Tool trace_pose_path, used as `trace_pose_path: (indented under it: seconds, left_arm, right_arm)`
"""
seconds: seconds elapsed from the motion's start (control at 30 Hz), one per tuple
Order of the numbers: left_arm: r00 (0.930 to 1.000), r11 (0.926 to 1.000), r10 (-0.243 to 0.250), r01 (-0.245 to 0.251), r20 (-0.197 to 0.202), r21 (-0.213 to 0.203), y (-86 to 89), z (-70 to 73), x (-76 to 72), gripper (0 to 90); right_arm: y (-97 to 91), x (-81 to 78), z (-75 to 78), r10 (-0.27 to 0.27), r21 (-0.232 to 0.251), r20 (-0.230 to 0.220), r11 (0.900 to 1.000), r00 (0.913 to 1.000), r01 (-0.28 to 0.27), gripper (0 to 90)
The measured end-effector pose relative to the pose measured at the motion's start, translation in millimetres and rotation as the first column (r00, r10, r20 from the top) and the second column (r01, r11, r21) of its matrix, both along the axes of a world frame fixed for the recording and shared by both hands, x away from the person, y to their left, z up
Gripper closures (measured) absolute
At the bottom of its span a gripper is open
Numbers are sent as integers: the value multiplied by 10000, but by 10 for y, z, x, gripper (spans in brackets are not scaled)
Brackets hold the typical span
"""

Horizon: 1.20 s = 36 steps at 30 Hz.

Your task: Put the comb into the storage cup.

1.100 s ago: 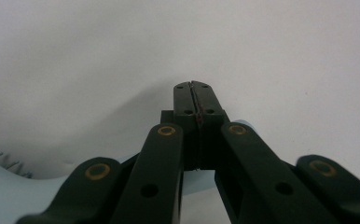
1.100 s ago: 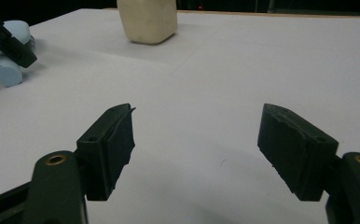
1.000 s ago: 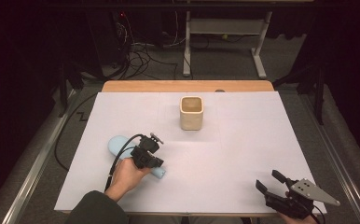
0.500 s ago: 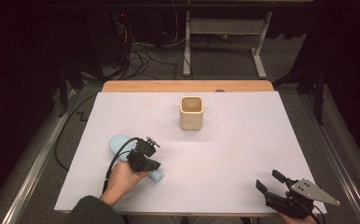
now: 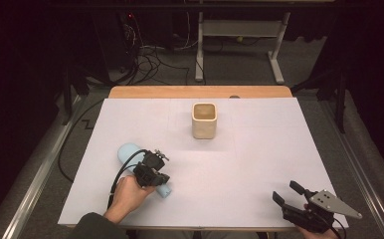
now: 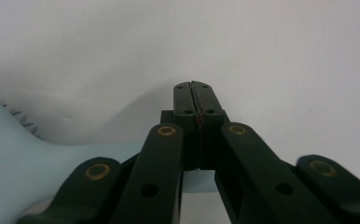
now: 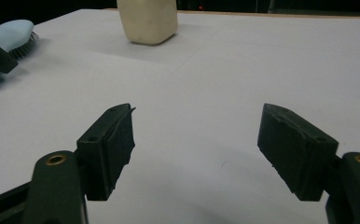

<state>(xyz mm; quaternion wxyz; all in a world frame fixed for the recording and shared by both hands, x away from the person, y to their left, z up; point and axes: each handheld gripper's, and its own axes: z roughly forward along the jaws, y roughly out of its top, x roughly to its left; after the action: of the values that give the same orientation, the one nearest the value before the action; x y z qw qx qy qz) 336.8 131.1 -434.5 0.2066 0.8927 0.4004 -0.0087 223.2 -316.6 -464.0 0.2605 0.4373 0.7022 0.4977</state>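
Observation:
A light blue hairbrush (image 5: pixel 129 152) lies on the white sheet at the near left, bristles showing at its head (image 6: pixel 24 163). My left gripper (image 5: pixel 156 175) hangs over the brush's handle, and its jaws are pressed flat together (image 6: pixel 197 91) with nothing between them; the handle passes beneath them. My right gripper (image 5: pixel 287 191) rests at the near right corner, open (image 7: pixel 197 149), with only bare sheet between its pads. From there the brush (image 7: pixel 10 32) shows far off at the left.
A cream square cup (image 5: pixel 204 120) stands upright at the middle back of the white sheet (image 5: pixel 259 164), also seen from the right gripper view (image 7: pixel 148 18). A wooden table edge (image 5: pixel 200 92) runs behind it. Cables and a metal stand lie on the floor beyond.
My left hand and gripper have drifted slightly toward the near edge, along the brush's handle. The right gripper has stayed put.

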Motion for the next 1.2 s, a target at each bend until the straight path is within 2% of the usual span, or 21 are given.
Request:
trace_pose_path:
  seconds: [0.73,0.9,1.2]
  left_arm:
    - [9988,9987,496,-496,46,-108,286,-36,-134,896]
    - [9983,9985,526,-530,247,138,313,-36,-183,896]
    - [9969,9972,743,-746,274,95,408,-41,-223,896]
  right_arm:
    - [8,17,-2,45,-23,7,10000,10000,-45,276]
    - [11,20,-2,47,-14,-8,10000,10000,-47,276]
    - [12,23,-2,57,-10,-8,10000,10000,-57,276]
